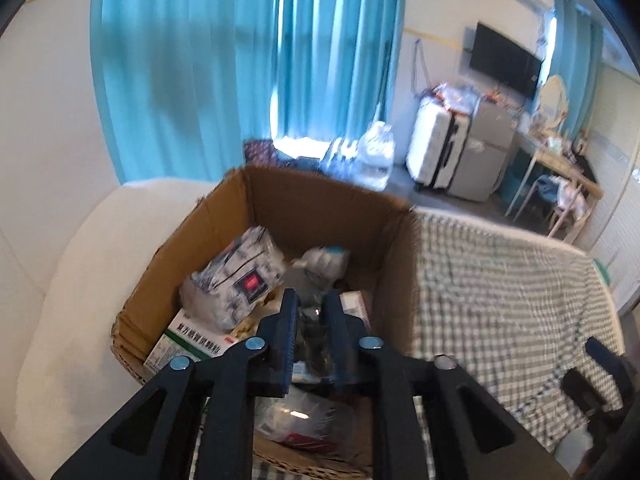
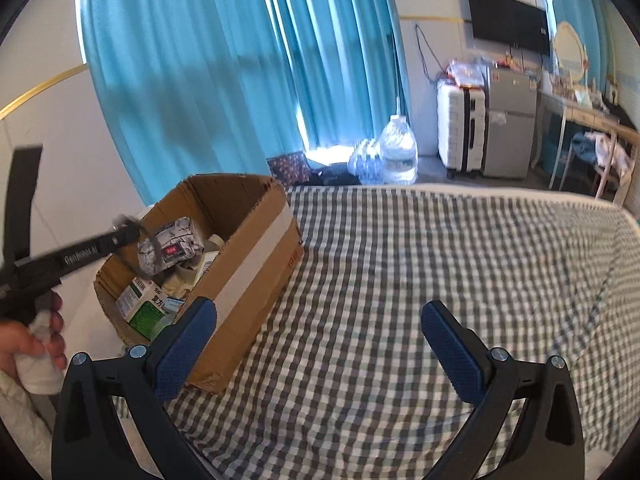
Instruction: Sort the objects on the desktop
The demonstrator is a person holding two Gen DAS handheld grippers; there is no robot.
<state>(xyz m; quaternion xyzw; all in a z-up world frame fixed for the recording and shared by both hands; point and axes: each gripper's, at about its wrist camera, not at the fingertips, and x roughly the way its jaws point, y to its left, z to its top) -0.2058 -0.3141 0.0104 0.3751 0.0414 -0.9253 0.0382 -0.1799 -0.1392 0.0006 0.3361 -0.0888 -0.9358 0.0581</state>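
Left tongs (image 1: 310, 300) hung just above the brown cardboard box (image 1: 320, 200), jaws a little apart, likely so things could drop in beside the silver crinkly packet (image 1: 236, 276) and the green-and-white paper medicine box (image 1: 188, 340) inside it. Right of the box, right tongs (image 2: 319, 311) hung wide open and empty over the grey-and-white checked cloth (image 2: 400, 260), maybe ready to pick up more.

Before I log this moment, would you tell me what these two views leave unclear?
- Left wrist view: what lies between the left gripper fingers is blurred.
- Left wrist view: the cardboard box bottom, hidden by the gripper.
- Right wrist view: box contents behind its near wall.
- Right wrist view: the left gripper's tip is motion-blurred.
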